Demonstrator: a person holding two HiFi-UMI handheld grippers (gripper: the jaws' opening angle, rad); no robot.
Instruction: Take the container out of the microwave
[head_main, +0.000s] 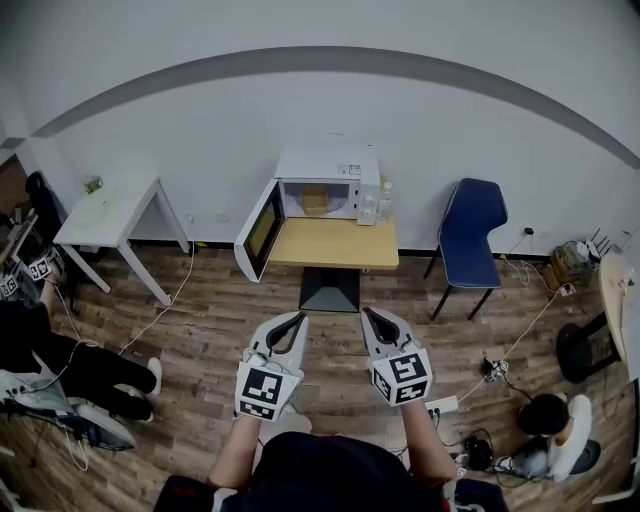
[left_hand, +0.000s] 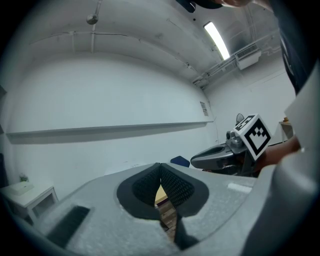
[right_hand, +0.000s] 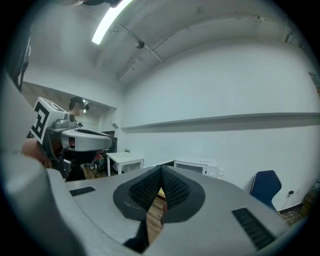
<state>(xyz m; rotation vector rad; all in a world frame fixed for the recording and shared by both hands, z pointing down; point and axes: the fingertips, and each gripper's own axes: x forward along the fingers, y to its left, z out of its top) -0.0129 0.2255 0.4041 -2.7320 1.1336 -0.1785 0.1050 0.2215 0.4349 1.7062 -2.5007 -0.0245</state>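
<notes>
A: Where is the container (head_main: 315, 200) seen?
B: Inside the open microwave (head_main: 330, 160), well ahead of both tongs.
A: And the tongs?
B: Each pair is pressed together, empty: left tongs (head_main: 299, 319), right tongs (head_main: 369, 314). The left is judged nearer.

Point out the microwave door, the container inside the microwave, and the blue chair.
microwave door (head_main: 259, 230), head view, on its swung-open inner panel.
container (head_main: 315, 200), head view, on its tan front inside the cavity.
blue chair (head_main: 475, 210), head view, on the backrest.

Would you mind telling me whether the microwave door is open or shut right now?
Open: the microwave door hangs swung out leftward, exposing the container inside.
</notes>
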